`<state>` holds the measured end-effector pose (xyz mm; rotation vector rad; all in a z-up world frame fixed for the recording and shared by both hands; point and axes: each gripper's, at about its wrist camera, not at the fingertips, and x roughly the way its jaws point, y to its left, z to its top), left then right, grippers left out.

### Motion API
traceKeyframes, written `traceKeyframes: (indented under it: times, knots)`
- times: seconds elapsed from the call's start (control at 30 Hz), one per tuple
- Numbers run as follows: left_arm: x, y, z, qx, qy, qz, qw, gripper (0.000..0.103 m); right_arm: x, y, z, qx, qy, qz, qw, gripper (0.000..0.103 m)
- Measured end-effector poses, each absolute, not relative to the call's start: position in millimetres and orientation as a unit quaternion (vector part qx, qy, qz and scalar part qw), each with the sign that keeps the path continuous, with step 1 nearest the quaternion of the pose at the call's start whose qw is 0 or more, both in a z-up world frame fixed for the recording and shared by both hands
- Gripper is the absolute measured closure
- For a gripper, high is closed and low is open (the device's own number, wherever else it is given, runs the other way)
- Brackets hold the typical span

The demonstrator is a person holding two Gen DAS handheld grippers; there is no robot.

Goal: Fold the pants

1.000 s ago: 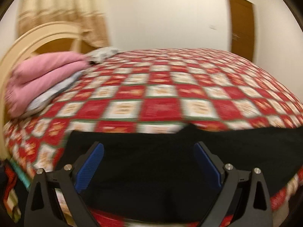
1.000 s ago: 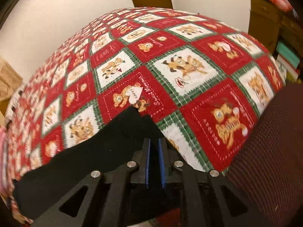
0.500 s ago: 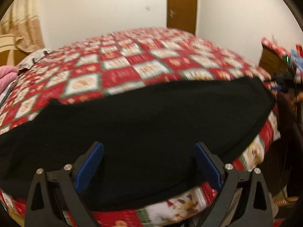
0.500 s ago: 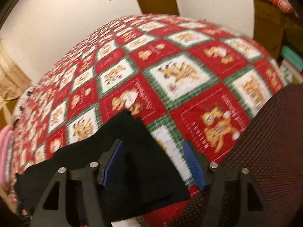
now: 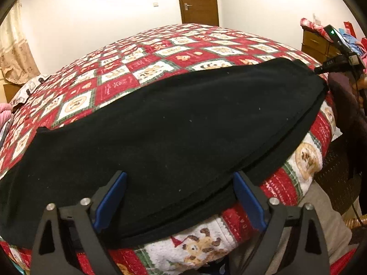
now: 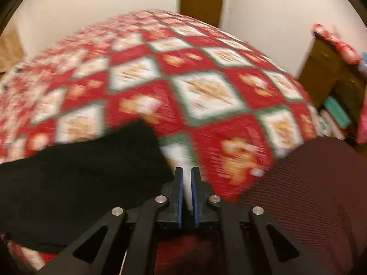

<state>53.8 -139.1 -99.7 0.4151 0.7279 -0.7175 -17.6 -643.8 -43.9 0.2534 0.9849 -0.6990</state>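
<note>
The black pants point(image 5: 165, 135) lie flat across the near edge of a bed, on a red-and-white patchwork quilt point(image 5: 160, 52) printed with bears. Two layers show along the near right edge, one lying a little short of the other, so they look already doubled leg on leg – the long shape runs from left to right, ready, I judge, for a fold across its length.

The left gripper point(image 5: 180, 197) hovers over the near middle of the cloth. Its blue pads stand wide apart and are beginning to close, with fabric under the gap but nothing pressed between them. Placed there, at the near hem, it seems to be lining up for a pinch on the edge, which would let the cloth be lifted without dragging the quilt.

The right gripper point(image 6: 186, 183) sits at the right end of the pants point(image 6: 75, 178), just off their corner. Its pads are pressed nearly together, and through the thin slit between them only pale quilt point(image 6: 206, 96) shows – no black cloth. That view is blurred, yet the corner plainly lies to the left of the jaws, so this grip looks empty. A dark red knitted sleeve point(image 6: 316, 188) fills the near right of that view.

Far behind the bed stands a brown door point(image 5: 198, 0).
</note>
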Motion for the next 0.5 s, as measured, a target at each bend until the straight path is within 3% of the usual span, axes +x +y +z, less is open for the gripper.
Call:
traceKeyframes:
  times: [0.2, 0.23, 0.3, 0.33, 0.37, 0.5]
  knots:
    - [51.4, -138.4, -99.3, 0.199, 0.34, -0.342, 0.853, 0.015, -57.9, -640.8, -10.1, 0.205, 0.376, -0.279, 0.859, 0.094]
    - [51.3, -139.0, -99.6, 0.2, 0.339, -0.34, 0.854, 0.015, -60.9, -629.1, -2.8, 0.235, 0.372, -0.235, 0.867, 0.09]
    - [50.6, -141.9, -100.0, 0.203, 0.335, -0.334, 0.857, 0.014, -64.5, -610.6, -0.4, 0.293, 0.358, -0.166, 0.871, 0.064]
    - [50.6, -143.1, -100.1, 0.204, 0.333, -0.331, 0.859, 0.013, -67.0, -596.3, -5.0, 0.332, 0.345, -0.121, 0.869, 0.039]
    - [51.4, -144.4, -100.2, 0.201, 0.333, -0.326, 0.862, 0.012, -67.1, -586.4, -10.1, 0.349, 0.341, -0.103, 0.867, 0.033]
    - [53.4, -147.0, -99.9, 0.197, 0.333, -0.318, 0.866, 0.012, -57.3, -557.6, -44.9, 0.37, 0.381, -0.1, 0.841, 0.034]
